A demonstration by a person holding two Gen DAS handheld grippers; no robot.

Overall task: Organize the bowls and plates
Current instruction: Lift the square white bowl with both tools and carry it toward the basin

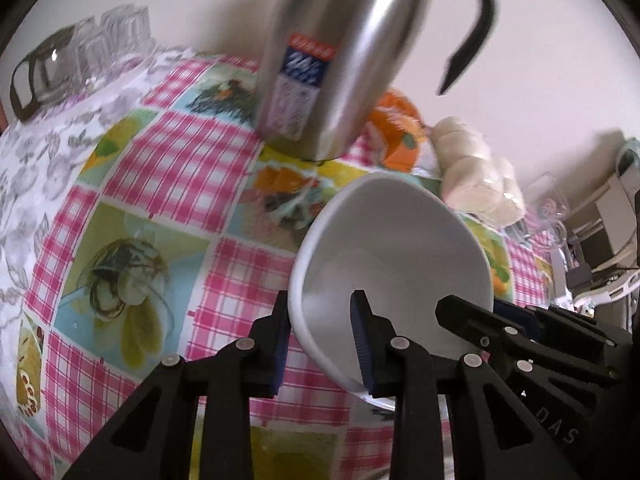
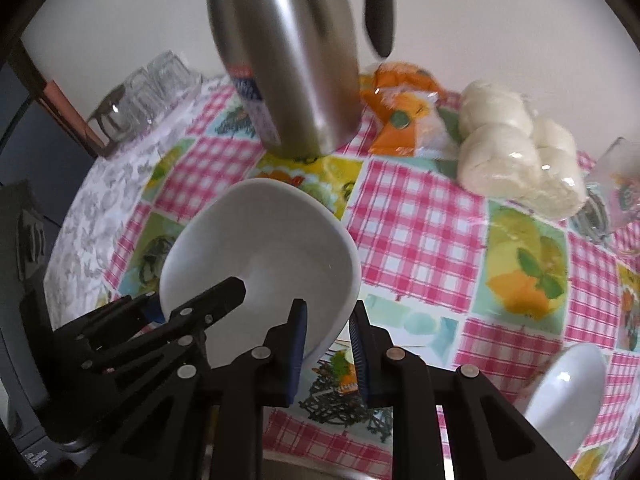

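A white bowl (image 1: 392, 248) hangs tilted above the checked tablecloth (image 1: 168, 168), held from both sides. My left gripper (image 1: 320, 304) is shut on the bowl's left rim, one pad outside the wall and one inside. My right gripper (image 1: 490, 314) reaches in from the right edge of this view. In the right wrist view the same bowl (image 2: 260, 240) has its right rim pinched in my right gripper (image 2: 329, 312), and my left gripper (image 2: 184, 300) clamps the far left rim. A second white bowl (image 2: 568, 396) lies at the lower right.
A steel thermos jug (image 2: 288, 60) stands just behind the bowl. Several clear glasses (image 2: 156, 84) stand at the back left. An orange packet (image 2: 404, 112) and a bag of white buns (image 2: 516, 152) lie at the back right, with a glass (image 2: 620, 176) beyond.
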